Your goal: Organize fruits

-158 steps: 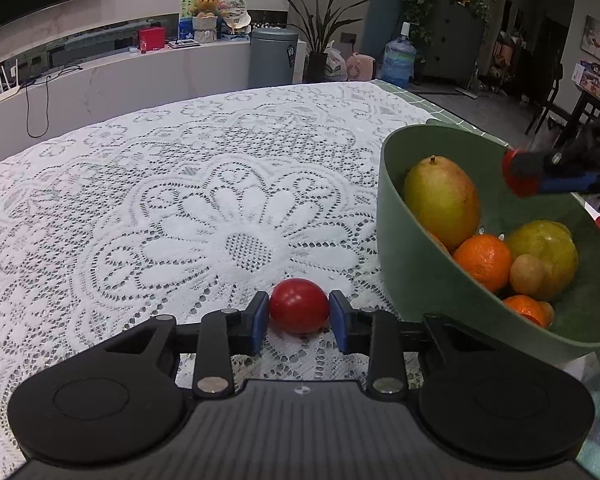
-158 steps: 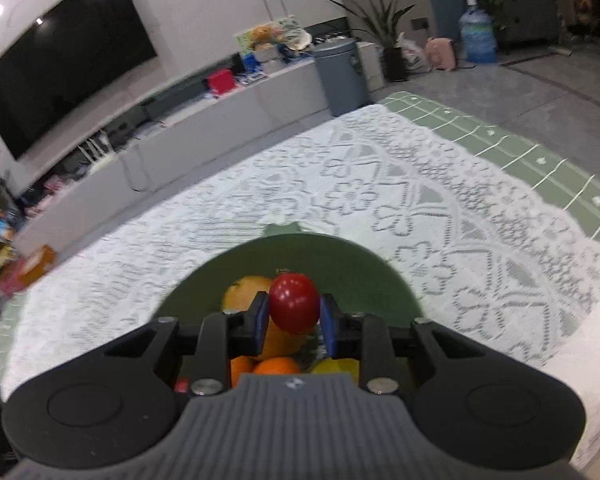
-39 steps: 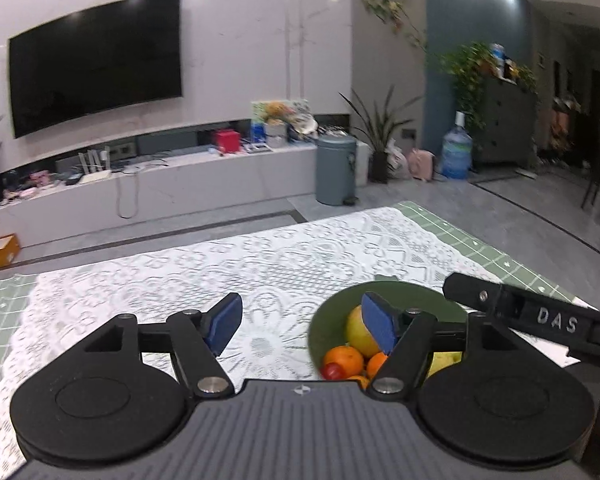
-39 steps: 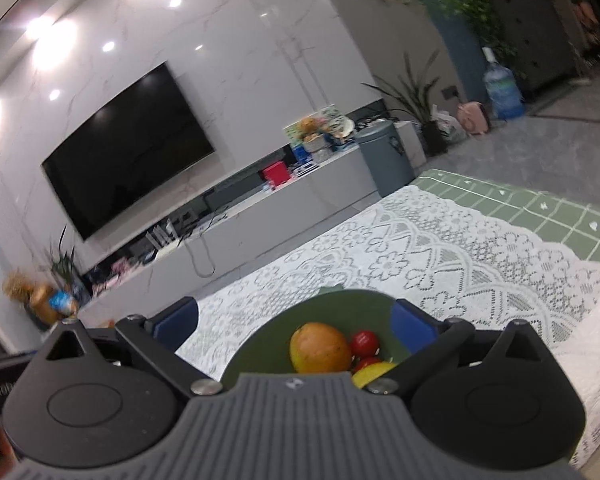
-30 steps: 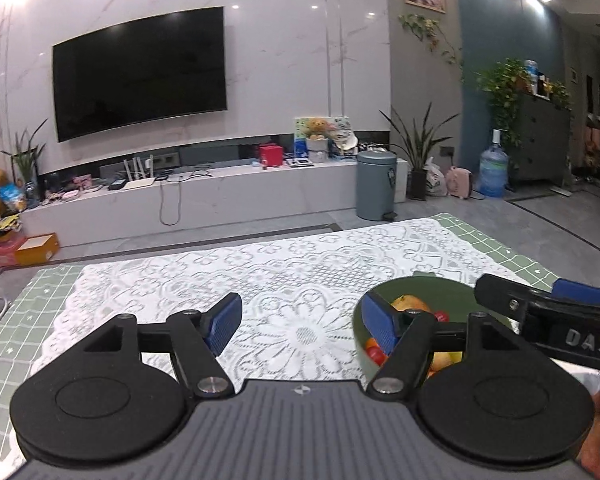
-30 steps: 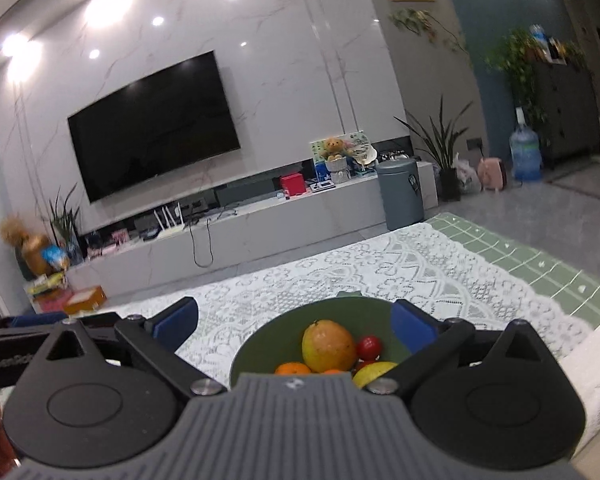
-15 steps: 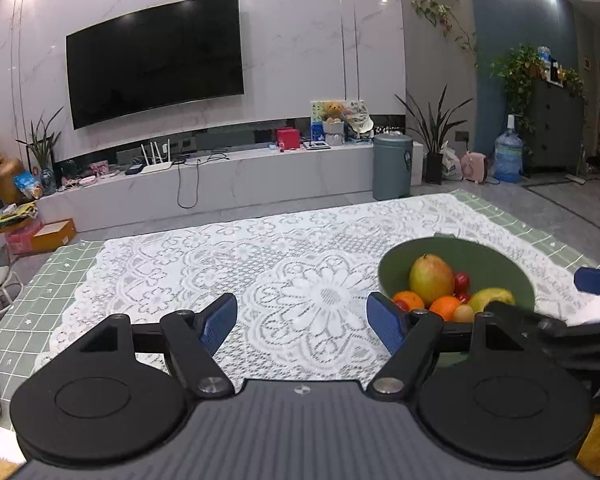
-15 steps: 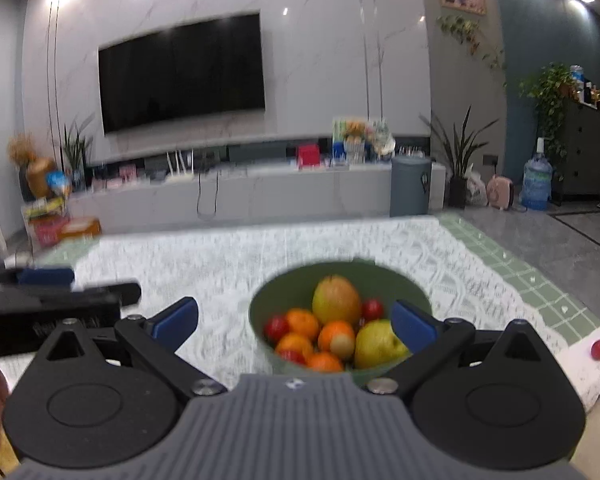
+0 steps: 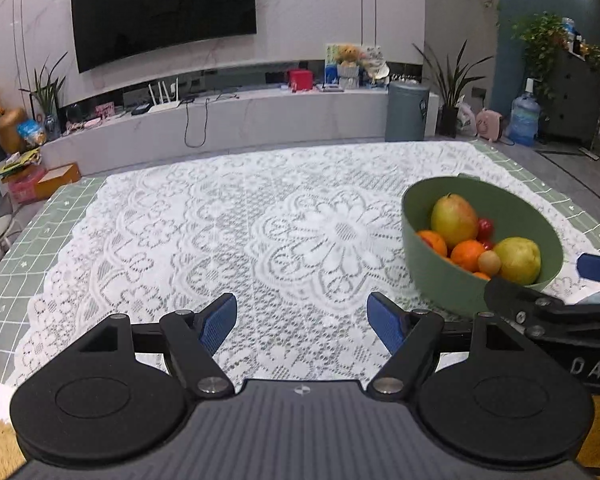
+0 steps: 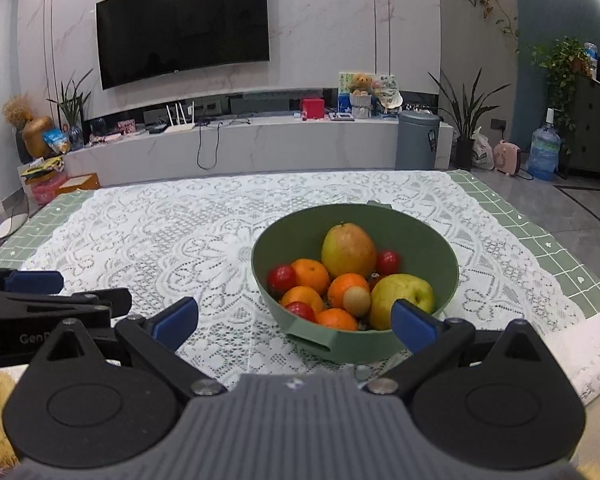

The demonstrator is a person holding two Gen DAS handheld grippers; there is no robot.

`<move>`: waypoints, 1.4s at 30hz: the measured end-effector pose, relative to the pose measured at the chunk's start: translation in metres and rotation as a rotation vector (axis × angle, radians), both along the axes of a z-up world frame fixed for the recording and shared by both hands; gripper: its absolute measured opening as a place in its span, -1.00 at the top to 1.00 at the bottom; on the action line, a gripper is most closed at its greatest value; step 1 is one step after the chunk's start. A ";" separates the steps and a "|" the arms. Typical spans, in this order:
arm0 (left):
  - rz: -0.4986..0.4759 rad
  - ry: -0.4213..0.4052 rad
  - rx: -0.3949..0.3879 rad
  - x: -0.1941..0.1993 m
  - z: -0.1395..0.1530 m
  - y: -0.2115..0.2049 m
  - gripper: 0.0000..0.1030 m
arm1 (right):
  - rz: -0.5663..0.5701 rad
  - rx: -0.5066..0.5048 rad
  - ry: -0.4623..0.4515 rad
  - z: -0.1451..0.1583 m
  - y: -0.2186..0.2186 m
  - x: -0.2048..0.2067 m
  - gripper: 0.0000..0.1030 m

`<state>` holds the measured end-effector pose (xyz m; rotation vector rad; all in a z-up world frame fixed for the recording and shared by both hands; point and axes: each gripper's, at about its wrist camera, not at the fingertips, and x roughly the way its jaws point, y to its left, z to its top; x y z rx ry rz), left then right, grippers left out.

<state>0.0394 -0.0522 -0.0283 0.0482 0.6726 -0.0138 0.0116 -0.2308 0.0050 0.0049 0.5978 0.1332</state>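
Fingers: both grippers spread wide, nothing between them.
Left gripper [image 9: 302, 320]: over bare lace tablecloth [image 9: 220, 232], bowl [image 9: 428, 276] off to its right.
Right gripper [image 10: 294, 320]: fruit-filled bowl [image 10: 432, 248] just beyond its fingertips.

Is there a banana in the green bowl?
No, the green bowl holds a mango, oranges, small red fruits and a yellow-green fruit, no banana.
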 end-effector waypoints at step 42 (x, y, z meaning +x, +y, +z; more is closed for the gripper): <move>0.046 0.031 0.006 -0.006 0.003 0.013 -0.70 | -0.034 -0.057 0.024 -0.006 0.003 0.002 -0.92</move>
